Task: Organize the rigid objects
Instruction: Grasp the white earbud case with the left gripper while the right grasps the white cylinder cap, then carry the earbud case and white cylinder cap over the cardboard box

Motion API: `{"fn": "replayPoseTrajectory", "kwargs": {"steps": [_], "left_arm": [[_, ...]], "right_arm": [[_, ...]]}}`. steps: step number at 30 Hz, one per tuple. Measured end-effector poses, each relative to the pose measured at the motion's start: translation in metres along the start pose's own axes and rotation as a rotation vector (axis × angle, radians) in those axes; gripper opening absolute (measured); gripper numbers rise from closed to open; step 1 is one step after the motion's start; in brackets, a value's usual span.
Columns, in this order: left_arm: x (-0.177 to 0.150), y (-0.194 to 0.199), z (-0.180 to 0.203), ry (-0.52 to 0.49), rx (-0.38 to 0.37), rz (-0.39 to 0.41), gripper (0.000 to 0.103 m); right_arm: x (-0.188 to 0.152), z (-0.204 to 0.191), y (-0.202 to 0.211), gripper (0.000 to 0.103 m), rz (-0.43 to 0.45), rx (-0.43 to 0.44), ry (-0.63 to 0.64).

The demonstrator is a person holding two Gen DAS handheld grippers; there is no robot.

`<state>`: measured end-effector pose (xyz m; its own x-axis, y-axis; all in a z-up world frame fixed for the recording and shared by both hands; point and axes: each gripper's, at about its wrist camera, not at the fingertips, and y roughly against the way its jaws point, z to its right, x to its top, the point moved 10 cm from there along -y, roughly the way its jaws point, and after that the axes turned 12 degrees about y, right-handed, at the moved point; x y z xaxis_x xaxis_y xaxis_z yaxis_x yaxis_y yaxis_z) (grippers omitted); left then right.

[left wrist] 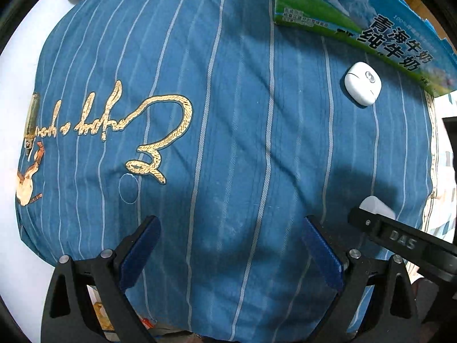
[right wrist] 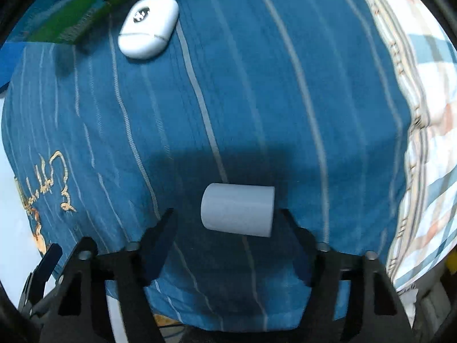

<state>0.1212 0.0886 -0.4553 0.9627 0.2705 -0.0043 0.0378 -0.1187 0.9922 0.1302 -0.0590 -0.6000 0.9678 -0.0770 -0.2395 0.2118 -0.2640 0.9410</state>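
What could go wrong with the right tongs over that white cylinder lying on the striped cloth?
1. The white cylinder lies on its side on the soft blue striped cloth; it may roll away as the right tongs close, since the left fingertip shows a gap.
2. The left tongs hang open close beside the right ones, so the two could collide.

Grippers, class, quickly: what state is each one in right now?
Left gripper: open, nothing between its jaws.
Right gripper: open around the white cylinder; a gap shows at one finger, so not gripped.
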Motion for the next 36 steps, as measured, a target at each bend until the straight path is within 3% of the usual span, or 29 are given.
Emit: {"fn": "replayPoseTrajectory", "kwargs": {"steps": [2, 8, 15, 22, 25, 26, 30, 36], "left_arm": [[0.000, 0.000, 0.002, -0.011, -0.006, 0.002, 0.100], [0.016, 0.014, 0.027, -0.057, -0.048, 0.014, 0.100], [0.066, 0.020, 0.110, -0.170, -0.161, 0.001, 0.100], [0.102, -0.011, 0.175, -0.293, -0.114, -0.027, 0.100], [0.108, -0.021, 0.189, -0.310, -0.104, -0.039, 0.080], [0.108, -0.026, 0.194, -0.315, -0.106, -0.057, 0.065], [0.123, -0.031, 0.196, -0.302, -0.106, -0.041, 0.047], [0.091, -0.026, 0.169, -0.209, -0.111, -0.071, 0.047]], "right_arm": [[0.003, 0.000, 0.005, 0.049, 0.033, -0.008, 0.001], [0.005, 0.014, 0.024, 0.049, 0.061, -0.019, 0.039], [0.027, 0.060, 0.052, 0.049, 0.088, -0.045, 0.033], [0.059, 0.098, 0.064, 0.049, 0.093, -0.098, 0.024], [0.064, 0.105, 0.067, 0.049, 0.091, -0.091, 0.025], [0.064, 0.105, 0.067, 0.049, 0.090, -0.088, 0.027], [0.071, 0.112, 0.068, 0.049, 0.074, -0.072, 0.041], [0.050, 0.120, 0.062, 0.049, 0.013, -0.073, 0.123]]}}
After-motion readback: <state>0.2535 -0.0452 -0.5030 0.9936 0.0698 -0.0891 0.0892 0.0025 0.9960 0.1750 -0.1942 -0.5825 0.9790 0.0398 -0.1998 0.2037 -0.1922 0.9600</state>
